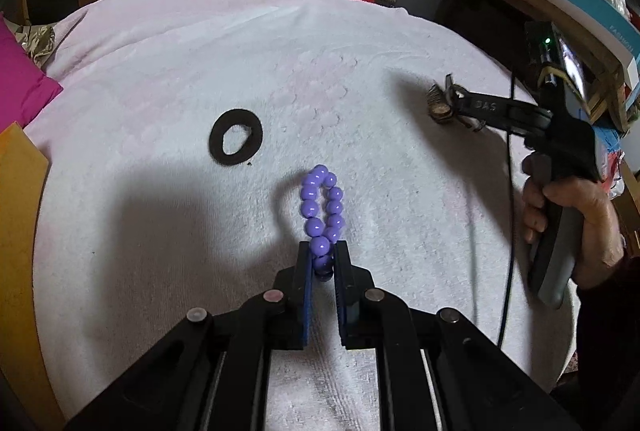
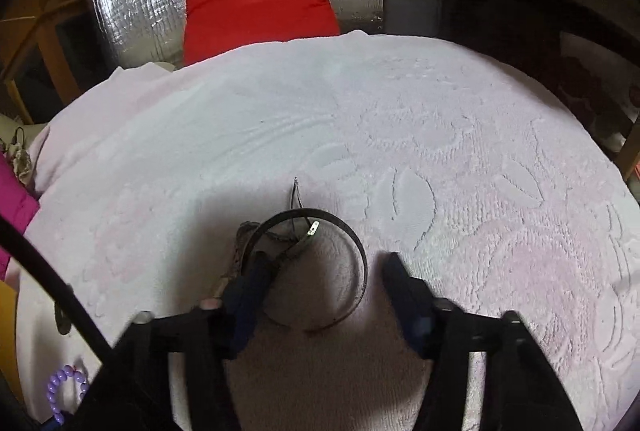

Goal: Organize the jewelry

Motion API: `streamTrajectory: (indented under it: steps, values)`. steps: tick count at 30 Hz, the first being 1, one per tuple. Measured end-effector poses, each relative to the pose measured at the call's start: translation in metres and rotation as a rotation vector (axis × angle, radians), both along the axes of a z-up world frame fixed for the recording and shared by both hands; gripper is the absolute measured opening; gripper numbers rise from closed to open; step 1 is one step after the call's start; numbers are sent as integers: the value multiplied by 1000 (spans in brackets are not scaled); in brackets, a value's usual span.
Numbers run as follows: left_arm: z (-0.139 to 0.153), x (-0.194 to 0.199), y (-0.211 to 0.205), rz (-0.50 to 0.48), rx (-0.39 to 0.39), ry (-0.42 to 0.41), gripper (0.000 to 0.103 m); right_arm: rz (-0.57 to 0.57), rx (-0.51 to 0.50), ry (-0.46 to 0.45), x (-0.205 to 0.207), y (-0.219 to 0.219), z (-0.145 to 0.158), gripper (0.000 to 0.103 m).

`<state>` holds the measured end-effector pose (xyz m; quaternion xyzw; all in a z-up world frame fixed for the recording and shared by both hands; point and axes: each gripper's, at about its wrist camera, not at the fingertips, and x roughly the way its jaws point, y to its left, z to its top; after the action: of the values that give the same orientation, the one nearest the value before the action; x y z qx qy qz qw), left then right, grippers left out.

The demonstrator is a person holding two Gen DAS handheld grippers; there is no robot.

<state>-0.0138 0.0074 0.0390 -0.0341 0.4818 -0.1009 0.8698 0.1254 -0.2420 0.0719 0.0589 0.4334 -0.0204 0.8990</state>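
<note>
1. As seen from the left wrist, the left gripper (image 1: 322, 263) is clamped on a purple bead bracelet (image 1: 321, 215), its glossy round beads hanging in a loop above the middle of the surface (image 1: 160, 231), which is draped in white terry towel. A flat black ring (image 1: 235, 137) lies toward the left edge. The clamp should be kept firm, since smooth beads may slip.

2. From the right wrist, the right gripper (image 2: 320, 279) is seen with jaws apart; a thin dark bangle (image 2: 352, 243) and a braided strap (image 2: 240, 247) are hooked over its left finger (image 2: 252, 283).
</note>
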Motion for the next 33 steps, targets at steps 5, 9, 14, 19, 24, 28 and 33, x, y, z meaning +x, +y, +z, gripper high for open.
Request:
streamTrajectory:
  steps: [5, 9, 14, 19, 24, 28, 33]
  values:
    - [-3, 1, 4, 18, 3, 17, 37, 24, -43, 12, -3, 1, 1, 16]
    - [1, -1, 12, 40, -8, 8, 46, 35, -17, 23, -11, -10, 6, 12]
    - [1, 0, 16, 53, -14, 7, 46, 48, 50, 61, -25, -31, 11, 11]
    - [-1, 2, 14, 60, -15, 10, 46, 82, 50, 80, -39, -40, 16, 11]
    - [-7, 5, 14, 54, -14, 24, 53, 114, 69, 75, -52, -42, 27, 11]
    - [-11, 9, 10, 48, -25, 29, 62, 120, 85, 29, -51, -41, 32, 71]
    - [-12, 10, 6, 48, -19, 9, 64, 145, 59, -14, -46, -23, 28, 84]
